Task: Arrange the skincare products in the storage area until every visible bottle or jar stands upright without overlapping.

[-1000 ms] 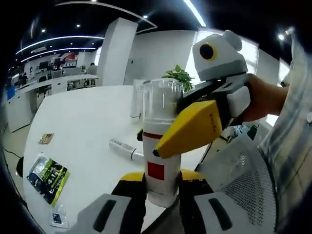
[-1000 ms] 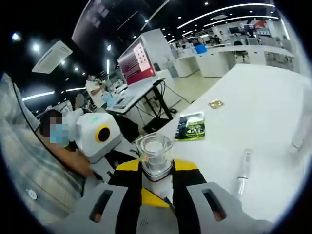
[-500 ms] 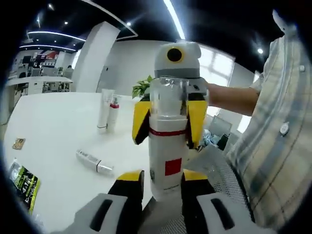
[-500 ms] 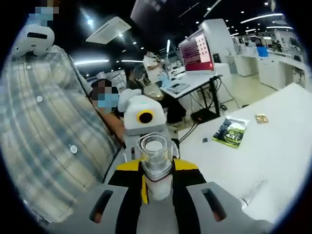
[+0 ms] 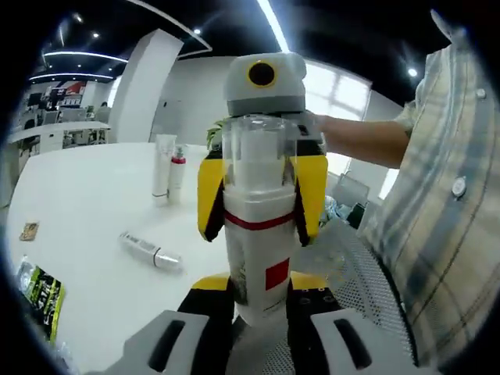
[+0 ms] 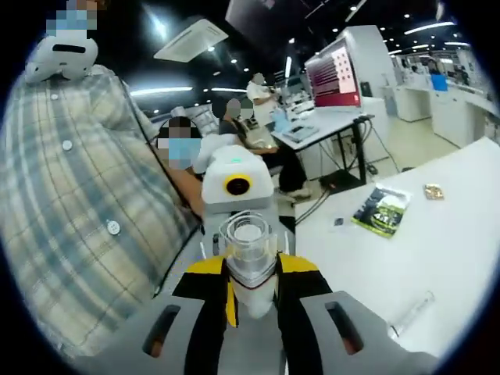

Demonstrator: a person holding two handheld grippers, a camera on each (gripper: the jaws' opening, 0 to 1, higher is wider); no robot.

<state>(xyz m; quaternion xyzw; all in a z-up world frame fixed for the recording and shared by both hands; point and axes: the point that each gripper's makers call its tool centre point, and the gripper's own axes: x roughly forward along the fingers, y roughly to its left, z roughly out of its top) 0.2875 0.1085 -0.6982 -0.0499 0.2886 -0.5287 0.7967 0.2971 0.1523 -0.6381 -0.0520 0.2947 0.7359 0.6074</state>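
A white table (image 5: 94, 195) is seen in the left gripper view. Two tubes (image 5: 168, 169) are stood upright side by side toward its far part, one white, the other with a red band. A slim tube (image 5: 150, 251) is laid flat nearer the middle. A green and black packet (image 5: 44, 291) and a small brown square item (image 5: 28, 231) are laid near the left edge. In the right gripper view, the packet (image 6: 380, 211), the brown item (image 6: 433, 191) and a clear lying tube (image 6: 412, 313) are seen on the table (image 6: 437, 250).

Bottle (image 5: 256, 234) between both tongs above table (image 5: 86, 195), tube (image 5: 150, 251) lying left, two tubes (image 5: 168, 168) upright behind
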